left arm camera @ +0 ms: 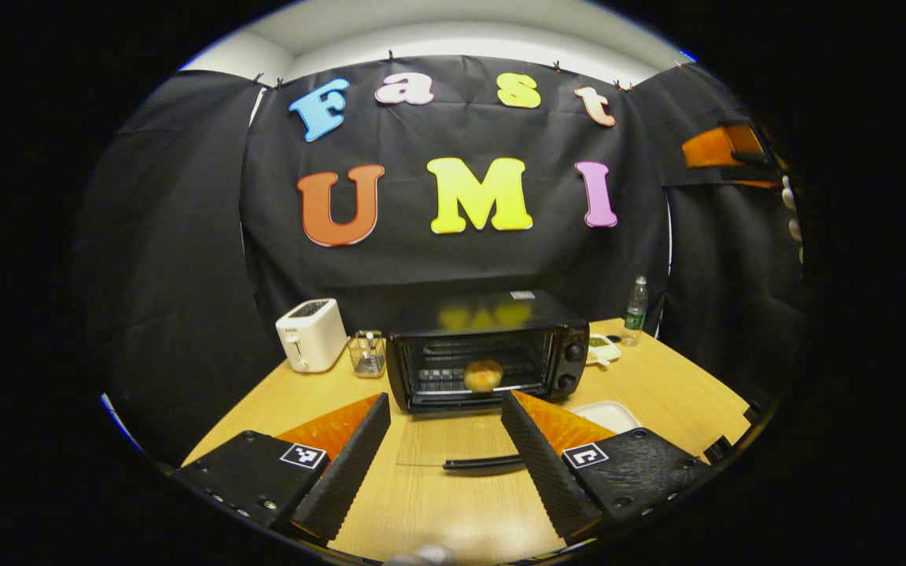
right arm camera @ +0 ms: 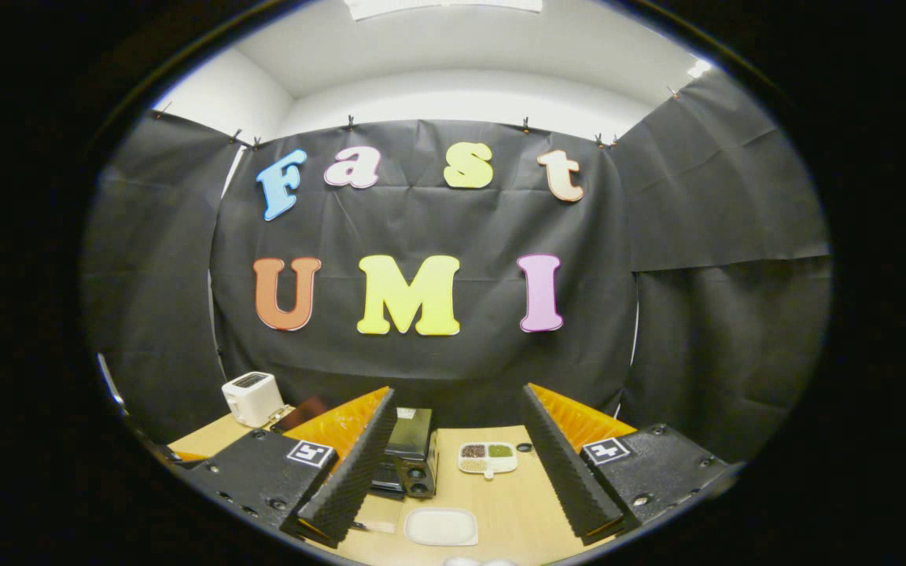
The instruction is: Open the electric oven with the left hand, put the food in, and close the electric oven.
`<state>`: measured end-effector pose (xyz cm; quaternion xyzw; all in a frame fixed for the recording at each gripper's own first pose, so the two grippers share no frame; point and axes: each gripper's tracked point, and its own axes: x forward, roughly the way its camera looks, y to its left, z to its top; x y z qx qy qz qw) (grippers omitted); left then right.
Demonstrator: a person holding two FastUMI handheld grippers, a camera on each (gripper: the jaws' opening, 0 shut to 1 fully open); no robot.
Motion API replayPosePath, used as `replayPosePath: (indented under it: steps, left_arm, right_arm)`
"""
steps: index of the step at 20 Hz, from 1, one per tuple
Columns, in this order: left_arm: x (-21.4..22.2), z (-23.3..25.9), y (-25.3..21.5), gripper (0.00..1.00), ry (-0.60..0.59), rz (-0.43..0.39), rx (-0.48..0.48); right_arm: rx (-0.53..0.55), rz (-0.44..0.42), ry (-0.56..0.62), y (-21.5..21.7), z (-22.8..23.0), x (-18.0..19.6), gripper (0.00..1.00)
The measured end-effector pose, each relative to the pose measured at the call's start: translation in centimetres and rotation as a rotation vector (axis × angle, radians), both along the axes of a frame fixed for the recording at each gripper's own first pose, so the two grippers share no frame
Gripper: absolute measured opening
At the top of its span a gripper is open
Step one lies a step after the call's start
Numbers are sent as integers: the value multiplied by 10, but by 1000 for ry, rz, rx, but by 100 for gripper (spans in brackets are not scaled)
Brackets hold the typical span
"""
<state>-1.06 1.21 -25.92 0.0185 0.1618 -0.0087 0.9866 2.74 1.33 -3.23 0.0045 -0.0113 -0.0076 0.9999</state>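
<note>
Nearest the lens, the left gripper [left arm camera: 441, 448] hangs low over the wooden table [left arm camera: 453, 511] with its jaws spread wide and nothing between them, squared up to the oven as if, I'd judge, ready for the door; the electric oven [left arm camera: 488, 350] sits at the back of the table facing it, its glass door [left arm camera: 453, 440] folded flat down onto the tabletop with the black handle [left arm camera: 484, 463] lying just in front of the gripper's right finger; that leaves the cavity open, and the food [left arm camera: 483, 376], a round golden bun by the look of it, rests on the rack just inside the mouth; so the loading seems done and closing is what remains. The right gripper [right arm camera: 453, 464] is held higher and back, jaws likewise apart and empty, probably to stay out of the way; below it lies an empty white plate [right arm camera: 441, 526], likely where the food came from.

Smaller things: a white toaster [left arm camera: 311, 334] left of the oven, a clear glass container [left arm camera: 367, 353] between them, a water bottle [left arm camera: 635, 308] at the far right corner, a small divided dish [right arm camera: 487, 457] beside the oven.

Writing: the oven's top sticker and the bottle's label are too small to read; each gripper carries square black-and-white marker tags, no words.
</note>
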Motion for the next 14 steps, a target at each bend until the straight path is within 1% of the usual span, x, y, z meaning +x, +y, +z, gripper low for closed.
replayPosePath:
  steps: [1, 2, 3, 4, 5, 6, 8, 10, 13, 14]
  left_arm:
    - [-4, -15, -5, 93, 29, -6, -10]
    - [-6, -35, -7, 94, 65, 1, -16]
    - [-8, -52, -11, 94, 87, -4, -21]
    - [-8, -68, -15, 94, 126, -2, -29]
    - [-7, -84, -20, 94, 156, -5, -33]
    - [-7, -97, -25, 94, 174, -11, -34]
    - [-5, -127, -34, 94, 231, -18, -41]
    - [-1, -152, -38, 94, 281, -18, -39]
    - [11, -178, -40, 94, 327, -15, -28]
    - [15, -183, -41, 94, 340, -16, -38]
  right_arm:
    - [3, -4, -3, -4, 4, -3, 96]
    - [4, -5, -5, -7, 5, -5, 100]
    - [6, -3, -2, -9, 6, -7, 96]
    - [8, -3, 1, -12, 6, -8, 96]
    - [11, 0, 6, -13, 5, -10, 100]
    - [12, 5, 11, -14, 4, -9, 96]
    - [10, 4, 28, -18, -1, -7, 96]
    - [7, 5, 43, -20, -6, -6, 96]
    - [2, 1, 59, -25, -9, -2, 96]
    - [-2, -3, 63, -26, -11, -1, 100]
